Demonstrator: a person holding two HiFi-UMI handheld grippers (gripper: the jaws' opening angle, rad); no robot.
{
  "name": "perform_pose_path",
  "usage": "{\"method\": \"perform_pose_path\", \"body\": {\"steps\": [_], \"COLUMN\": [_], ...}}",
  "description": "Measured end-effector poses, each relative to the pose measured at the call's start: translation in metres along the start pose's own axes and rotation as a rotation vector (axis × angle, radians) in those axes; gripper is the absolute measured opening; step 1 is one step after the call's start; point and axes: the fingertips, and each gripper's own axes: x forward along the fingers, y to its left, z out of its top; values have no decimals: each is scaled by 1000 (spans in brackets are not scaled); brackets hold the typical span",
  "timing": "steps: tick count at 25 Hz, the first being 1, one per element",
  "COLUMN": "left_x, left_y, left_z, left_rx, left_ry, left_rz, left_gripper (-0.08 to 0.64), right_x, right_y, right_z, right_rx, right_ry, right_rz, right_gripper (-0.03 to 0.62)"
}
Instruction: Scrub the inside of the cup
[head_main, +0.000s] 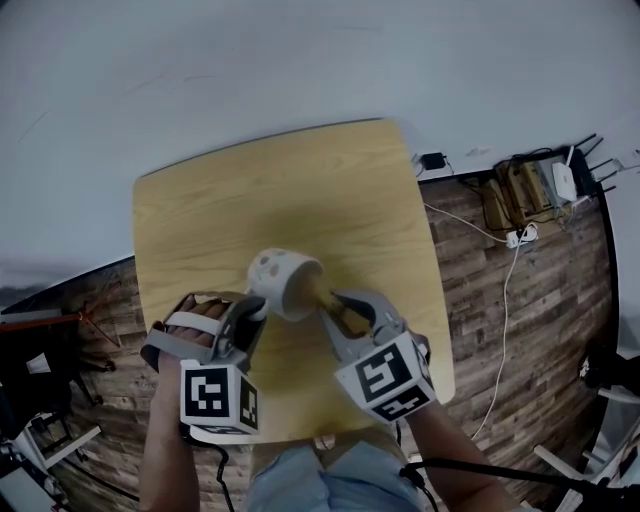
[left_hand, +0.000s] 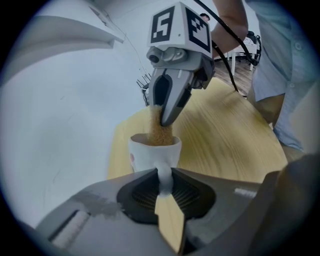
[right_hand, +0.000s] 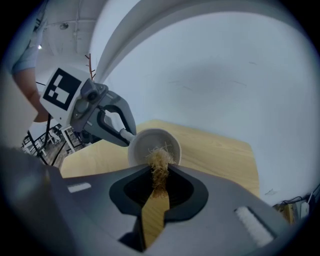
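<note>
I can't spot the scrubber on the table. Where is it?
Head view, centre: the fibrous scrubber is clamped in the right claw, its tip inside the white cup that the left claw holds by the handle.

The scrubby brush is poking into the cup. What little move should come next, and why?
Probably twist the right gripper a little so the fibrous scrubber rubs round the cup's inner wall. The scrubber's tip sits inside the cup's mouth, and the left gripper is clamped on the handle, holding the cup tilted toward the scrubber, so it looks steady enough to scrub.
</note>
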Motion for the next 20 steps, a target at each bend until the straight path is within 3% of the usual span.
{"method": "perform_pose_path", "body": {"steps": [11, 20], "left_x": [-2, -1], "left_y": [-5, -6], "left_z": [1, -7], "left_rx": [-9, -46], "left_ry": [-24, -69], "left_rz": [16, 25], "left_gripper": [74, 75], "right_x": [16, 24], "right_y": [36, 29], "right_z": [8, 45], "right_rx": [216, 274], "right_ry": [-22, -86], "right_rz": [151, 138], "right_gripper": [57, 57]}}
